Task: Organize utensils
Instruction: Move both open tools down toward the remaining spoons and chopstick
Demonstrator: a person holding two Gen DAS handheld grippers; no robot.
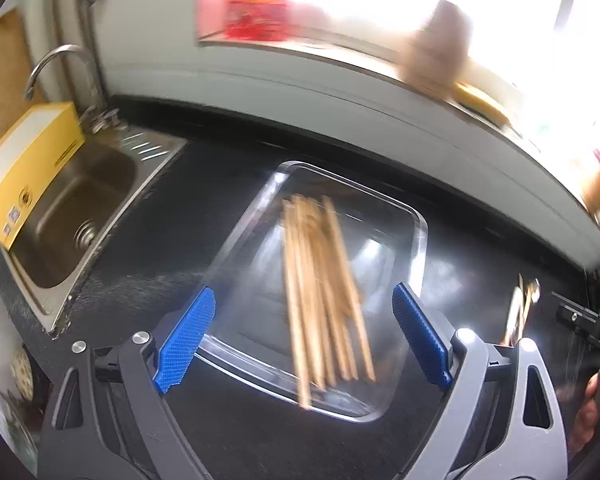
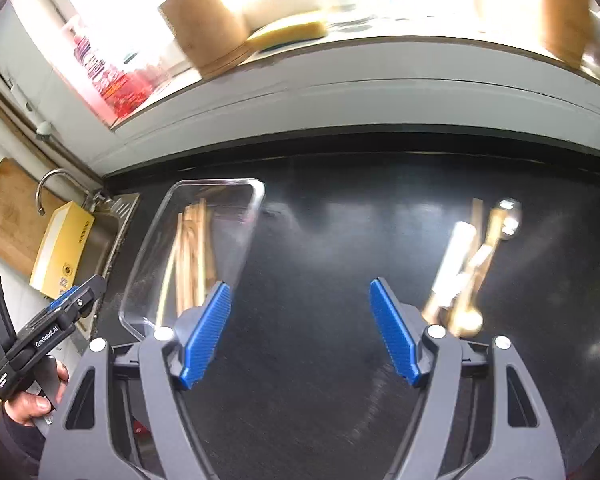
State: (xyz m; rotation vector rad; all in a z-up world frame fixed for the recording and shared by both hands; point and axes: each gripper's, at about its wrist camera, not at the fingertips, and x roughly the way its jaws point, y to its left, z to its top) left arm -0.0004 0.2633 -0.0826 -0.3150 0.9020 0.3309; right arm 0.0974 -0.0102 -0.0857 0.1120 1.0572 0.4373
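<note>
Both tongs are standing apart with nothing between their blue pads: the left gripper (image 1: 304, 336) is hanging over the near end of the clear tray (image 1: 418, 240), and the right gripper (image 2: 300, 332) is hovering over bare black counter (image 2: 320, 208) between that tray and a loose pile farther right. Neither is touching anything. In the tray a bundle of wooden chopsticks (image 1: 320, 292) is lying lengthwise, near ends reaching the near rim, so that part of the sorting looks settled. Out to the right, the remaining utensils (image 2: 468, 264) are lying in a blurred heap on the counter: pale and wooden handles and what seems a metal spoon, though I cannot tell the pieces apart. From the right camera the left gripper is showing at the far left, a hand (image 2: 32, 396) wrapped round its grip. Beyond the tray to the left, the sink (image 1: 76, 216) is sitting with a yellow box (image 1: 32, 168) leaning on its edge and the tap (image 1: 48, 64) behind; a windowsill along the far wall is carrying a wooden holder (image 2: 204, 24) and a sponge (image 2: 288, 34). By my reckoning the step in hand is going back for the next piece. That is calling for the right gripper to swing right, line its pads across one handle in the heap, and close on that one alone without dragging its neighbours.
</note>
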